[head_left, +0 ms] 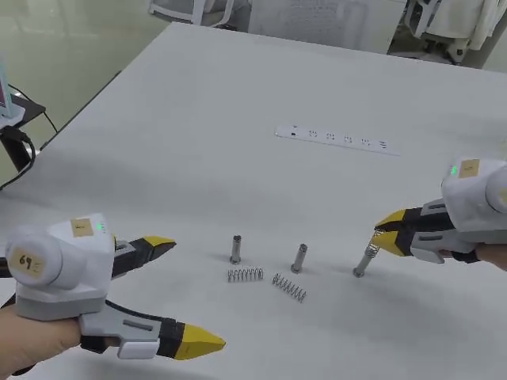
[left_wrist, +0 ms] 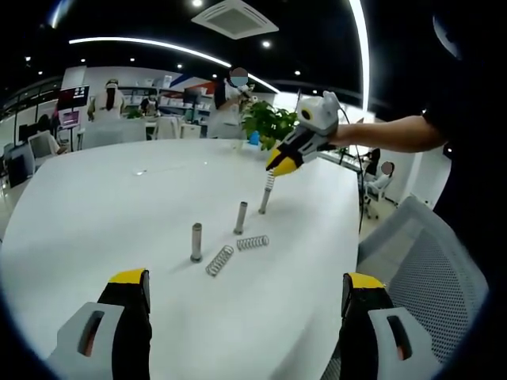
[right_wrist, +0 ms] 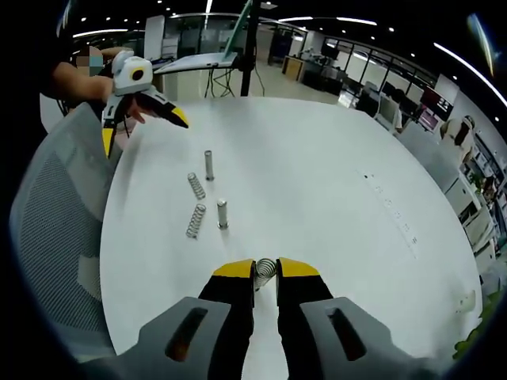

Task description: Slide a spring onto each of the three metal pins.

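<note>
Three short metal pins stand on the white table. The left pin and middle pin are upright and bare. The right pin leans, with a spring on its top end. My right gripper is shut on that spring, which sits between its yellow tips. Two loose springs lie in front of the bare pins. My left gripper hovers open at the near left, apart from the pins, with nothing between its fingers.
A white power strip lies flat further back on the table. Office chairs stand past the table's far edge. A mesh chair is close by the near edge.
</note>
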`<state>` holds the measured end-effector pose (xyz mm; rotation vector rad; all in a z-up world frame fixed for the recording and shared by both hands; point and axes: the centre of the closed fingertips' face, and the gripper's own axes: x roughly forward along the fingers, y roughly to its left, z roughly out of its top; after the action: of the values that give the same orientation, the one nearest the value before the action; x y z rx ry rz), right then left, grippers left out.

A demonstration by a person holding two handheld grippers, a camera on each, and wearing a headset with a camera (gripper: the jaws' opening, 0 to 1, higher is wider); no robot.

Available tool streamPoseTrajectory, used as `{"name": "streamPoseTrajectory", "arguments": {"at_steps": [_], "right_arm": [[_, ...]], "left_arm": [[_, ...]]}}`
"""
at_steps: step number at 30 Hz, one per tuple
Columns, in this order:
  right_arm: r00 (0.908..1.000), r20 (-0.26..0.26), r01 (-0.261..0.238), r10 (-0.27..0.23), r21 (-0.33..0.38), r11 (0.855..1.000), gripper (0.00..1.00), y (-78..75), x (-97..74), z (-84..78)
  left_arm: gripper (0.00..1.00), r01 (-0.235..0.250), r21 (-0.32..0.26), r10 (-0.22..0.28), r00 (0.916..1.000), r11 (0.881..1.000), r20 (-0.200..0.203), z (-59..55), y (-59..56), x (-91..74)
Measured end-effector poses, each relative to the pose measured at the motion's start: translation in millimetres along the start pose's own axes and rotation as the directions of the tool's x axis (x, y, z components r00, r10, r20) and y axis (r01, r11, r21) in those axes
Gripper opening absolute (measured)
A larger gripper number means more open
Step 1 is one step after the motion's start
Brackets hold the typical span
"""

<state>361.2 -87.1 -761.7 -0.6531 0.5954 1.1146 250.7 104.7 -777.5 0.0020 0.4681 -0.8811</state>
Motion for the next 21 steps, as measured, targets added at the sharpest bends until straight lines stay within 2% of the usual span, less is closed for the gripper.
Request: {"name": "streamPoseTrajectory", "arguments": {"at_steps": [13,21], "right_arm": [[0.9992,-0.036,-0.018,0.018,0.011,1.0,0.08,5.4,18.6,-16.8],[0.9978,-0.059,-0.026,0.029,0.048,0.999,0.08,5.0,28.2,-29.9]], "left_arm": [[0.97,-0.002,-0.005,0.002,1.0,1.0,-0.002,-1.5,0.6,1.6],[0.97,-0.005,-0.01,0.004,1.0,1.0,-0.005,-3.3,1.0,1.0]]}}
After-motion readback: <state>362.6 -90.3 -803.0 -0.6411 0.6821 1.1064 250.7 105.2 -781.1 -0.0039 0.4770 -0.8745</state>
